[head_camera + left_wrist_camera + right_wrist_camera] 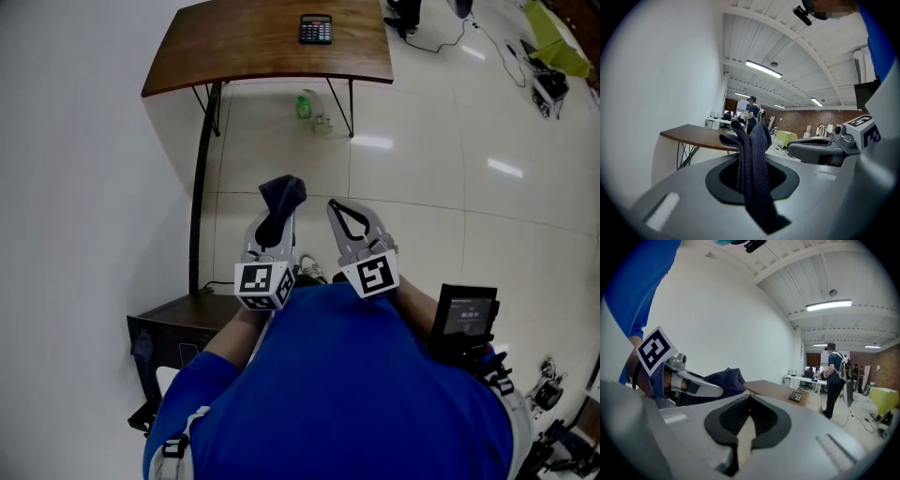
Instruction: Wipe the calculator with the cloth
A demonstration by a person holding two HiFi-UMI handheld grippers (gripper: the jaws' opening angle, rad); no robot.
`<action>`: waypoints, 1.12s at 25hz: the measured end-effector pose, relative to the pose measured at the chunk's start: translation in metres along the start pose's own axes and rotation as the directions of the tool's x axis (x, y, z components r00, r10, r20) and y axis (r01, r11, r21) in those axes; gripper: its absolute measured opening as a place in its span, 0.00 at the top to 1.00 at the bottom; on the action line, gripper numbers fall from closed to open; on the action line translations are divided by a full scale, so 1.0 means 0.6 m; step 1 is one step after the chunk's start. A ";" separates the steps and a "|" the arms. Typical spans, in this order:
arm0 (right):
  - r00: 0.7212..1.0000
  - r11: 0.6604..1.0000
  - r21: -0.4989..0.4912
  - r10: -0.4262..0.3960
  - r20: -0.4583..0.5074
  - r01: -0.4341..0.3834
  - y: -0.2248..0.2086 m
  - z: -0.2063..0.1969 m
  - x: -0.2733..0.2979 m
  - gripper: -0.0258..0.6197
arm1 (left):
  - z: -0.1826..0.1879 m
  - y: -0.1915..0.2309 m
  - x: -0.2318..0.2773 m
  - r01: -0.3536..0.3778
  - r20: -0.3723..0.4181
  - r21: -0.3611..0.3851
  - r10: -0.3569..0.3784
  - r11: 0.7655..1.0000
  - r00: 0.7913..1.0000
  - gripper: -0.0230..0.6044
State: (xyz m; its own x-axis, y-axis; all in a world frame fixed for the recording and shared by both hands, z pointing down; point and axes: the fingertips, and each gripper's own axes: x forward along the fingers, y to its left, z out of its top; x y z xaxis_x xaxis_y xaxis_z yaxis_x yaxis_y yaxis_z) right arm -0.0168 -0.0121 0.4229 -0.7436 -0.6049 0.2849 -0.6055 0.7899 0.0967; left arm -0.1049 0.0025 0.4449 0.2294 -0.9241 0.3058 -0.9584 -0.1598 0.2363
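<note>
The black calculator lies on the far brown table, well ahead of both grippers; the right gripper view shows the calculator small on the tabletop. My left gripper is shut on a dark blue cloth, which bunches out above its tips. In the left gripper view the cloth stands up between the jaws. My right gripper is held beside it, shut and holding nothing, its tips meeting. Both grippers hang in the air close to my body, over the floor.
A green bottle stands on the floor under the table. A black box sits low at the left by the white wall. Cables and gear lie at the far right. A person stands beyond the table.
</note>
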 end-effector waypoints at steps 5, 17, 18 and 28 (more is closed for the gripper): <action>0.998 0.997 0.049 -0.058 -0.018 0.059 -0.031 0.007 0.010 0.96 | 0.029 -0.002 0.030 0.041 -0.008 0.016 -0.041 0.999 0.999 0.86; 0.996 0.995 0.046 -0.089 0.006 0.089 -0.048 0.019 0.016 0.96 | 0.056 -0.007 0.039 0.055 0.020 0.048 -0.056 0.997 0.998 0.86; 0.996 0.995 0.046 -0.091 0.013 0.091 -0.050 0.020 0.016 0.96 | 0.056 -0.007 0.039 0.054 0.024 0.052 -0.055 0.997 0.998 0.86; 0.998 0.997 0.049 -0.059 0.031 0.057 -0.034 0.005 0.001 0.96 | 0.024 -0.015 0.012 0.012 0.018 0.045 -0.013 0.999 1.000 0.86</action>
State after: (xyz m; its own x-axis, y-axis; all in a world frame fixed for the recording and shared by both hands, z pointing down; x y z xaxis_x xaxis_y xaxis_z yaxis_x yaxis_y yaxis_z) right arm -0.0054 -0.0289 0.4184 -0.7151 -0.6530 0.2495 -0.6601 0.7482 0.0663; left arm -0.0970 -0.0079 0.4320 0.2385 -0.9279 0.2865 -0.9623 -0.1861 0.1984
